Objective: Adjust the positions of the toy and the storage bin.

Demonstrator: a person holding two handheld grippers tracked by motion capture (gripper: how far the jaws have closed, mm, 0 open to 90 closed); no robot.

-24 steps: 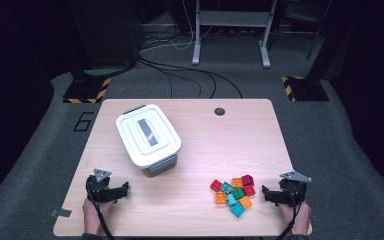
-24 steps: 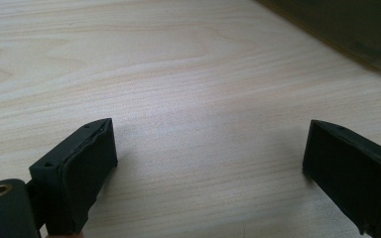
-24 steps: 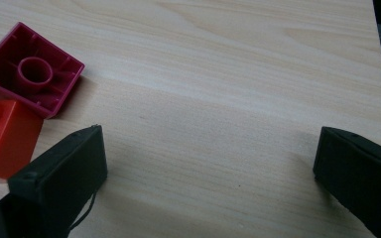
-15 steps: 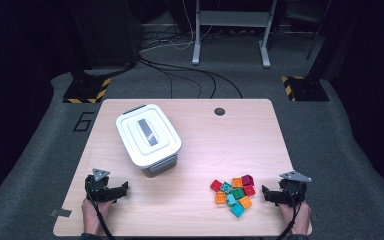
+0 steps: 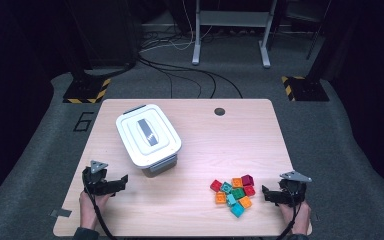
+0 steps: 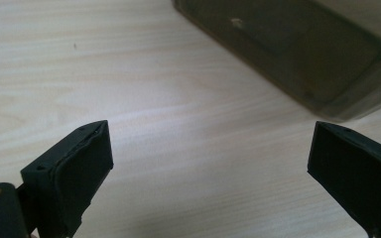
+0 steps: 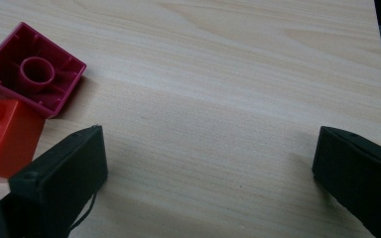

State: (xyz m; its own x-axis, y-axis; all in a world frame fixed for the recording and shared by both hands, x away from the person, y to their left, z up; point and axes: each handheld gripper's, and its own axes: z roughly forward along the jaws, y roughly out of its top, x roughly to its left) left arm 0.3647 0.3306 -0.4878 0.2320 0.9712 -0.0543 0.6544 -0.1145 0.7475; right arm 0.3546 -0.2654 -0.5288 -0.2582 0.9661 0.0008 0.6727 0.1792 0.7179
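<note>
Wood-grain pale surface [image 5: 200, 150] carries it all: a white-lidded rectangular plastic box [image 5: 148, 140] at the left, lid on, and a huddle of chunky studded plastic bricks [image 5: 234, 192] in red, orange, green, teal and magenta near the front right. Right claw [image 5: 269, 193] sits just beside the bricks, jaws apart, empty, likely lined up for a pick. Left claw [image 5: 121, 180], also spread, waits near the box.
</note>
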